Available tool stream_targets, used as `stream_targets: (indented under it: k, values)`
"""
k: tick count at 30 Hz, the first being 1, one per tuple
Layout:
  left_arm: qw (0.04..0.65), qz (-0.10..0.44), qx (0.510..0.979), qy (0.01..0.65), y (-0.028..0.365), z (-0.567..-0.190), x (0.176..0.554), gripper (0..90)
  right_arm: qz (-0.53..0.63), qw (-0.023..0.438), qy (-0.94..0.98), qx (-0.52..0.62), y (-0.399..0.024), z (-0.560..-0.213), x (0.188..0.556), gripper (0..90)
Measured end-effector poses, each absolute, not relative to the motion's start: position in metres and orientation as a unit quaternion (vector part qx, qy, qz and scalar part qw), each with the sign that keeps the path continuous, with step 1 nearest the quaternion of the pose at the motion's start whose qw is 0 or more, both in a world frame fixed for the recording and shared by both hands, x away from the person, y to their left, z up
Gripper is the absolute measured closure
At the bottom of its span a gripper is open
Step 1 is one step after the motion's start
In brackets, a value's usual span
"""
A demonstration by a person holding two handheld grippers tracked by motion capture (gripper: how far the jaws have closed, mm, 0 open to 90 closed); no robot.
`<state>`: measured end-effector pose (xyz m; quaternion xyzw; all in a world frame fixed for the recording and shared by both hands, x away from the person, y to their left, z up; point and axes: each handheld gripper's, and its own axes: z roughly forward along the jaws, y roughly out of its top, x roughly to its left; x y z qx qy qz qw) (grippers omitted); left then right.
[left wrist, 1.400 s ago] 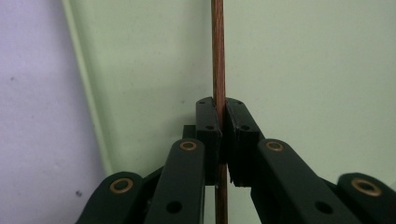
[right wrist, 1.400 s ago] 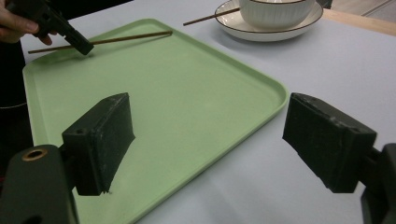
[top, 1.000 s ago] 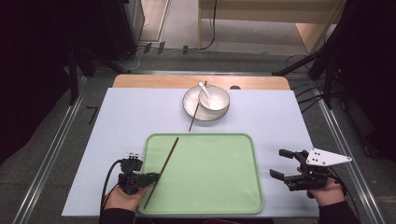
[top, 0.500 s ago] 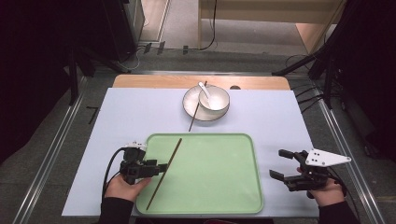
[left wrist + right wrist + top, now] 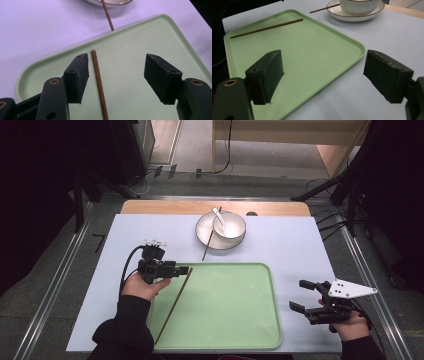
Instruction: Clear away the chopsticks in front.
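Here a chopstick is seen lengthwise along the tray's left edge, between the left gripper's wide-open jaws, untouched. The right gripper is held open and empty near the counter's right edge.

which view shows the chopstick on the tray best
The high view: the whole chopstick on the tray shows end to end. The left gripper view catches just its upper part between open jaws; the right gripper view shows it far off.

Table with pale lavender covering, wooden strip at 12 o'clock edge, green tray at 6 o'clock, white plate bearing bowl near 12 o'clock
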<state>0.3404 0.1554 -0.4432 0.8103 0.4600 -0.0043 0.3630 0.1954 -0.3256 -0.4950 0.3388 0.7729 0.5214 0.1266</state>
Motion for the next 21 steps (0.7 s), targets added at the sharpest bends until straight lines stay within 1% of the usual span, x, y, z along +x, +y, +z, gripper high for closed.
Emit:
stream_targets:
  k: [7,8,9,14,18,21]
  values:
    - [0.351,-0.002,0.823,0.447,0.135,-0.433,0.372,35.6,0.522,0.127,0.772,0.339,-0.326,-0.495,0.194,16.5]
    - [0.351,-0.002,0.823,0.447,0.135,-0.433,0.372,35.6,0.522,0.127,0.772,0.339,-0.326,-0.495,0.194,16.5]
    - [0.347,0.0,0.829,0.439,0.129,-0.432,0.381,35.3,0.521,0.127,0.772,0.34,-0.326,-0.495,0.195,16.5]
    - [0.34,0.006,0.836,0.43,0.114,-0.435,0.404,33.2,0.522,0.126,0.772,0.34,-0.326,-0.495,0.194,16.5]
    - [0.337,0.007,0.84,0.424,0.102,-0.439,0.418,33.2,0.522,0.127,0.771,0.341,-0.327,-0.495,0.193,16.5]
    - [0.334,0.018,0.843,0.422,0.093,-0.441,0.427,34.0,0.523,0.128,0.77,0.342,-0.328,-0.495,0.193,16.5]
